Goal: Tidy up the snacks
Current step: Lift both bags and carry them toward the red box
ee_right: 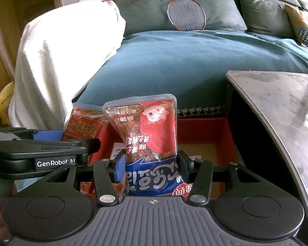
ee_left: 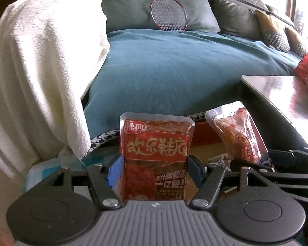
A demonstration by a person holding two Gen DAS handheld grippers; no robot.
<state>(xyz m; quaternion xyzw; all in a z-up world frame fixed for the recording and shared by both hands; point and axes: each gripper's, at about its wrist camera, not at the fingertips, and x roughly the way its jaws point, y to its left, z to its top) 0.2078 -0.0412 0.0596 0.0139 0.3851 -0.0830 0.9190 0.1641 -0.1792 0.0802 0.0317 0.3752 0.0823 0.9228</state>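
Note:
My left gripper (ee_left: 155,166) is shut on a red snack packet (ee_left: 156,143) with gold Chinese lettering, held upright. My right gripper (ee_right: 152,166) is shut on a red and blue snack packet (ee_right: 147,131) with a cartoon face, held upside down. Each packet also shows in the other view: the red and blue one to the right in the left wrist view (ee_left: 238,131), the red one to the left in the right wrist view (ee_right: 84,125). Both grippers hover side by side above a red cardboard box (ee_right: 207,127) on the floor.
A metal table top (ee_right: 277,110) stands at the right. A sofa with a teal cover (ee_left: 174,65) lies ahead, with a white blanket (ee_left: 41,71) on the left and a red badminton racket (ee_left: 168,14) against the cushions. Printed items lie in the box.

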